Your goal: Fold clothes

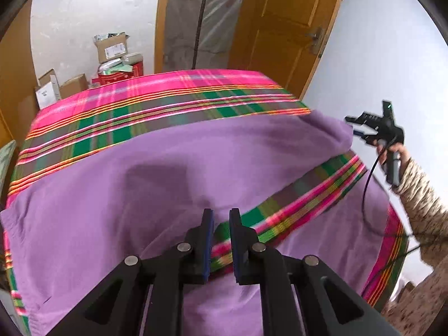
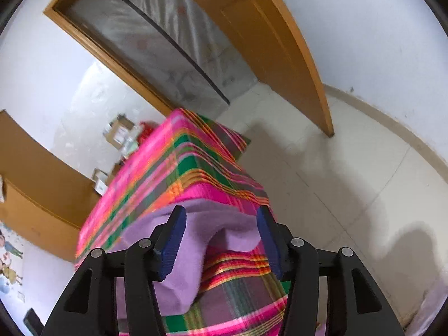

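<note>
A lilac garment (image 1: 168, 173) lies spread on a table covered with a pink and green plaid cloth (image 1: 168, 98). My left gripper (image 1: 221, 215) hovers just above the garment's near edge, its jaws a narrow gap apart with nothing between them. My right gripper (image 2: 221, 218) is open wide over a raised fold of the lilac garment (image 2: 212, 221) at the table's right corner, holding nothing. In the left wrist view the right gripper (image 1: 361, 128) is at the far right, beside the garment's lifted corner.
The plaid cloth (image 2: 179, 168) hangs over the table edges. Cardboard boxes (image 1: 109, 47) and a red bag (image 1: 120, 72) stand beyond the table by the wall. A wooden door (image 1: 282, 22) stands open at the back right. Pale tiled floor (image 2: 350, 182) lies to the right.
</note>
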The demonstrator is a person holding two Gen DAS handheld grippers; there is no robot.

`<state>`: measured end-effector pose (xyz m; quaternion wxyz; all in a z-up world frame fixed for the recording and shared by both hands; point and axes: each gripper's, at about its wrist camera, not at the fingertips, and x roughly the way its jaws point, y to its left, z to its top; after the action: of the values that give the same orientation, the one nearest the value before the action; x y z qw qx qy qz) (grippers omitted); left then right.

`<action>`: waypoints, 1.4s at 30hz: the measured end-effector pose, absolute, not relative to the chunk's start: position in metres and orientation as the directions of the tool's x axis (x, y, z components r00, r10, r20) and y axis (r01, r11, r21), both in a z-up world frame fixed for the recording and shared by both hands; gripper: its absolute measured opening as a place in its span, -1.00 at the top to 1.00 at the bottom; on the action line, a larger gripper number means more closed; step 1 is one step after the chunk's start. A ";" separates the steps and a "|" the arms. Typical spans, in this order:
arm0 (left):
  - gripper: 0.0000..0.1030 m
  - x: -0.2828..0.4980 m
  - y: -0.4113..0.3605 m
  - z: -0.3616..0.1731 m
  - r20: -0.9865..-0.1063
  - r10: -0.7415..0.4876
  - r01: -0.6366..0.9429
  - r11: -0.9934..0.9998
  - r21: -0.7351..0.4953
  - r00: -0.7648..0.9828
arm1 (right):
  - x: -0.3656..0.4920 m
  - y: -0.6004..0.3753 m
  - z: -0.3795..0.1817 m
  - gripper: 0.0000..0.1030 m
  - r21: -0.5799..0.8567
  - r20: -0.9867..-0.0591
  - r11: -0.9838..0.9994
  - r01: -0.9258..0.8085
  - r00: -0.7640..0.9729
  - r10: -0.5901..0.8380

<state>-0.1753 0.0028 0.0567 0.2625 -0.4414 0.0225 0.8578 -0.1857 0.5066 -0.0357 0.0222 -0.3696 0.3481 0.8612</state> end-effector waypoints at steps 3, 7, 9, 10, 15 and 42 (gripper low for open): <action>0.77 -0.186 0.021 0.056 -0.768 0.451 -0.492 -0.846 -0.206 -0.455 | -0.194 0.505 -0.051 -0.06 0.616 -0.653 -0.737 -0.279 -0.704 -0.279; 0.77 -0.200 0.045 0.049 -0.781 0.457 -0.519 -0.830 -0.204 -0.425 | -0.199 0.495 -0.064 -0.03 0.634 -0.666 -0.725 -0.269 -0.667 -0.334; 0.77 -0.207 0.055 0.045 -0.787 0.462 -0.526 -0.824 -0.210 -0.409 | -0.197 0.493 -0.066 0.33 0.649 -0.655 -0.716 -0.259 -0.668 -0.353; 0.77 -0.209 0.058 0.044 -0.787 0.464 -0.527 -0.823 -0.212 -0.407 | -0.196 0.491 -0.067 0.51 0.652 -0.652 -0.715 -0.251 -0.667 -0.360; 0.77 -0.220 0.070 0.034 -0.798 0.470 -0.515 -0.823 -0.240 -0.379 | -0.184 0.486 -0.041 0.80 0.576 -0.637 -0.791 -0.204 -0.718 -0.279; 0.77 -0.227 0.061 0.019 -0.831 0.433 -0.477 -0.846 -0.239 -0.350 | -0.147 0.475 -0.024 0.61 0.356 -0.693 -0.884 -0.304 -0.720 -0.031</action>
<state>-0.2271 0.0606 0.0191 0.2769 -0.4984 0.0223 0.8213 -0.1474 0.4747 -0.0244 0.0760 -0.3660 0.2290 0.8988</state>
